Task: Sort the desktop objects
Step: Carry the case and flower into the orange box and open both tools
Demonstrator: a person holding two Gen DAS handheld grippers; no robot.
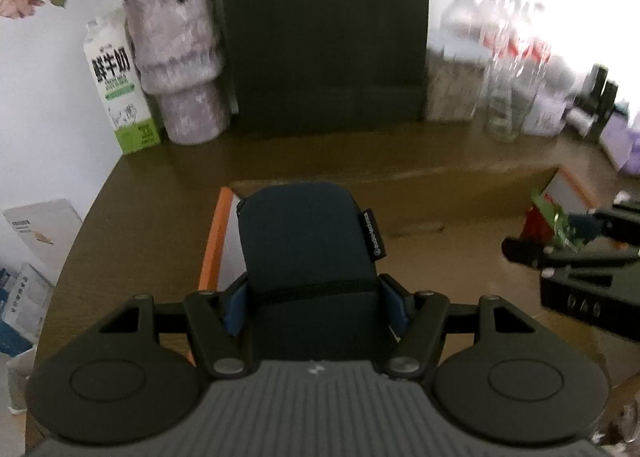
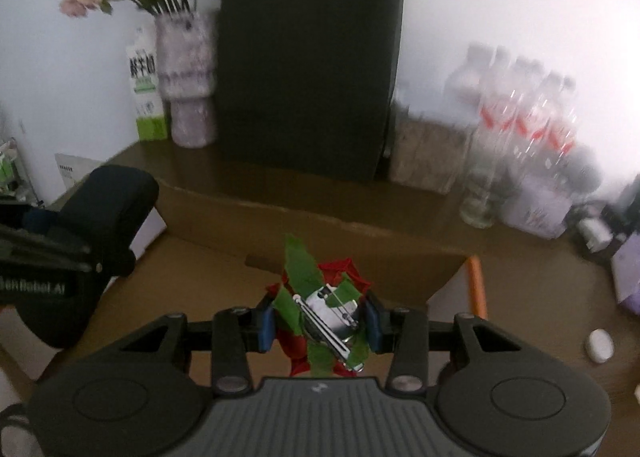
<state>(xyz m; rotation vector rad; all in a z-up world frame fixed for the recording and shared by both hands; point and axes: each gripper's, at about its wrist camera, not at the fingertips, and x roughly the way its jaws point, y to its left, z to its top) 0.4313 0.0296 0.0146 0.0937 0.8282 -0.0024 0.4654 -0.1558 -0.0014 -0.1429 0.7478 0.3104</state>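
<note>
Milk carton (image 1: 120, 93): far ahead of the left jaws and to their left, upright by the wall.
Vase (image 1: 180, 65): just right of the carton, holding pink flowers.
Left gripper (image 1: 314, 299): jaws about half spread, blue pads pressed on both sides of a dark pouch (image 1: 308, 241).
Pouch: between the left jaws, sticking out forward above an open cardboard box (image 1: 400, 173).
Black bag (image 1: 324, 29): straight ahead, beyond the box.
Right gripper (image 2: 320, 323): jaws partly closed, pads clamped on a red and green clip ornament (image 2: 320, 297).
Ornament: between the right jaws, above the box.
Bottles (image 2: 520, 117): ahead and right of the right jaws.
</note>
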